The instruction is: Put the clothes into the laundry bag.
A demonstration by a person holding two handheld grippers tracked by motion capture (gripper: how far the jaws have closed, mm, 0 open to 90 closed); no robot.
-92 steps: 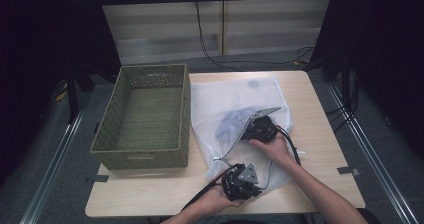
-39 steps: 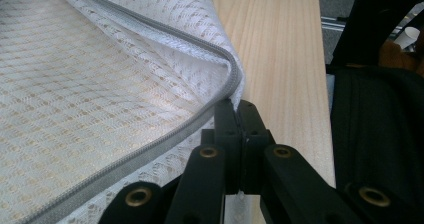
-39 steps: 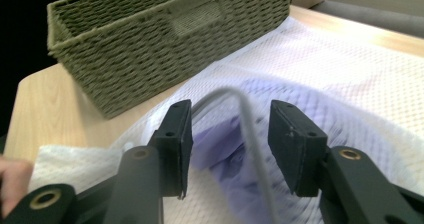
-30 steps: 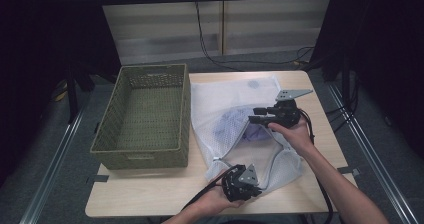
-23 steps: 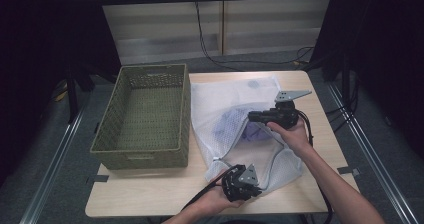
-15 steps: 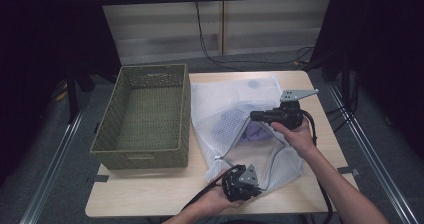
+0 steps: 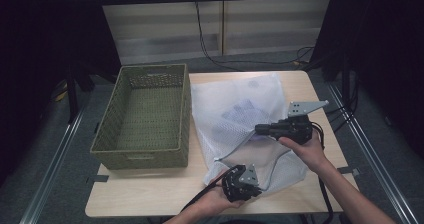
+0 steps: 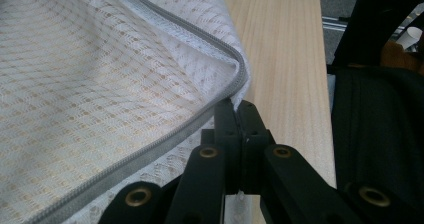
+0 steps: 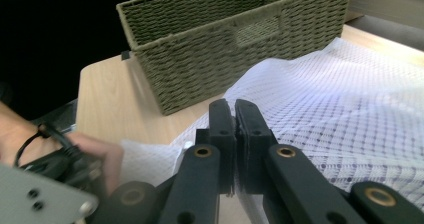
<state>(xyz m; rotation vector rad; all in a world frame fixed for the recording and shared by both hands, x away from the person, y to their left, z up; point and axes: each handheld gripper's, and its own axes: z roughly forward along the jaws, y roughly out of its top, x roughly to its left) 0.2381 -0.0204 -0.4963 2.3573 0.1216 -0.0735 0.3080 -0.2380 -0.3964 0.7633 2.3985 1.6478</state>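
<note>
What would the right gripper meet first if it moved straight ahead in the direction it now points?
Probably the green wicker basket. The right gripper, fingers closed on the white mesh bag, points left across the bag toward the basket's near wall. Depth is unclear; raised mesh folds might brush it first.

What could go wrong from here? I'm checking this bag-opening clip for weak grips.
1. The left gripper pinches only the zipper edge of the white mesh bag; a hard pull may slip it free.
2. The right gripper lifts thin mesh, which could snag or tear.
3. The purple item inside could slide and tug the bag toward the wicker basket.
</note>
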